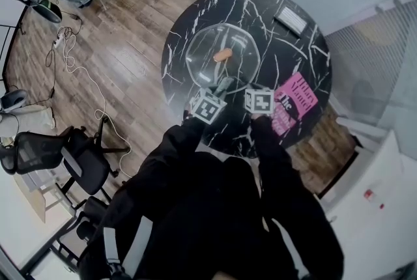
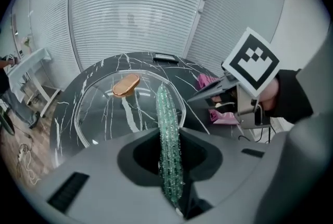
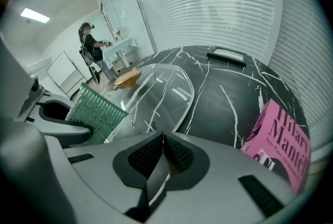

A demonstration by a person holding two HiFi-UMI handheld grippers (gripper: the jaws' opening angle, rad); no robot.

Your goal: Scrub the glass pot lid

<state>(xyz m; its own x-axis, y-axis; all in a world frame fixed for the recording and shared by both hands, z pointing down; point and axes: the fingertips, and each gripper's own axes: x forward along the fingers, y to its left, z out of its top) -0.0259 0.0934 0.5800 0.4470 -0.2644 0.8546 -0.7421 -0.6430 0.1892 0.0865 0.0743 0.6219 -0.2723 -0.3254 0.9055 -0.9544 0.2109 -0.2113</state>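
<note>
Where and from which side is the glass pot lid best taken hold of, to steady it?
Probably grip its copper-coloured handle from straight above with the empty right tongs, across the narrow width. The lid lies rim-down on the table, so only this raised oblong bar offers a hold.

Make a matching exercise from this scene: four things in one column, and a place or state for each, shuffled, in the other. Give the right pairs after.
1. green scouring pad
2. pink book
3. glass pot lid
4. right gripper

A. shut on nothing
B. flat on the black marble table, copper-coloured handle up
C. clamped in the left gripper
D. near the table's edge, on the person's right

Pairs: 1-C, 2-D, 3-B, 4-A
</note>
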